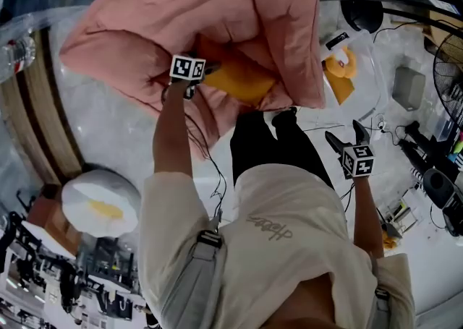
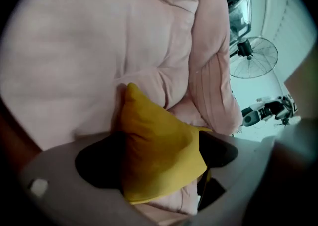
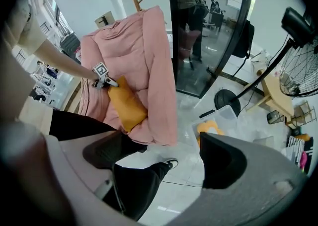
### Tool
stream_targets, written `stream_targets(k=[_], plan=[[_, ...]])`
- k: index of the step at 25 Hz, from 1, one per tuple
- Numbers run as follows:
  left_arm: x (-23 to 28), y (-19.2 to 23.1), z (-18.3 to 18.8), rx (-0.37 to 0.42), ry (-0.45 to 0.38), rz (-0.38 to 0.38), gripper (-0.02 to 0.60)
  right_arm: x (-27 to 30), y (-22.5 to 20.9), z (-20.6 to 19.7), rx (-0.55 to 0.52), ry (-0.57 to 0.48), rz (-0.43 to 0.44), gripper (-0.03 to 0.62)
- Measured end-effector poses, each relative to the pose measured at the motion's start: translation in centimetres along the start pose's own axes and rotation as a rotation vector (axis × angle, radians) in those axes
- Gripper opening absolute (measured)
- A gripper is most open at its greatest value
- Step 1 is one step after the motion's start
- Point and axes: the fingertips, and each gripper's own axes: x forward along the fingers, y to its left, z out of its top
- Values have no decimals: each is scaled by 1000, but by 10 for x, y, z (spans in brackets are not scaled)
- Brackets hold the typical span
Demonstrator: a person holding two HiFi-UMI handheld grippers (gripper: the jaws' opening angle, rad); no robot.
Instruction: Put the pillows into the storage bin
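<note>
Nearest the lens is the person's pale T-shirt [image 1: 289, 248], filling the bottom of the head view, with both forearms reaching away from it. At lower left a round white cushion [image 1: 101, 204] with a yellow patch sits well apart from everything else and may be another one for the bin. Above it, at upper left of centre, the left gripper [image 1: 194, 83] is down on the pink sofa [image 1: 137, 38]. Its own view shows the jaws spread wide, with a corner of the yellow pillow [image 1: 239, 80] standing between the pads and not yet squeezed. The pillow lies in the fold of the sofa's seat, leaning against the pink padding. Further right, on the floor beside the sofa's edge, is the clear storage bin [image 1: 364, 67], with something orange-yellow already inside. At right of centre the right gripper [image 1: 346, 136] hangs over bare floor, its jaws apart with nothing between them but the person's dark trouser leg and shoe far below. By the look of it, the step in hand is the pickup of the yellow pillow. The next move calls for closing the left jaws firmly on that corner, as soft fabric slips easily. Then comes a lift clear of the sofa and a swing rightward over the bin.
</note>
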Motion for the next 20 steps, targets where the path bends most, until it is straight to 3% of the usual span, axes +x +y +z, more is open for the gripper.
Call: stream_targets(k=[4,9,12,14,17,20], plan=[[8,-1,-3,61,46,104,456,4,4,-1,-5,5,11,488],[18,-10,-28,-22,109,106,446,7,8,6,-3,-24,15,488],[17,-25,-16,21,102,52,347,4,4,2,0,-37,14,488],[14,-33,-19,36,119,62,314,3,2,-5,13,-39,10,488],[-2,-17,-30,81,160,251,279,4,0,-15,38,-46,4,488],[-8,-26,-19,147,89,337,262,4,1,-22,54,-66,2,488]])
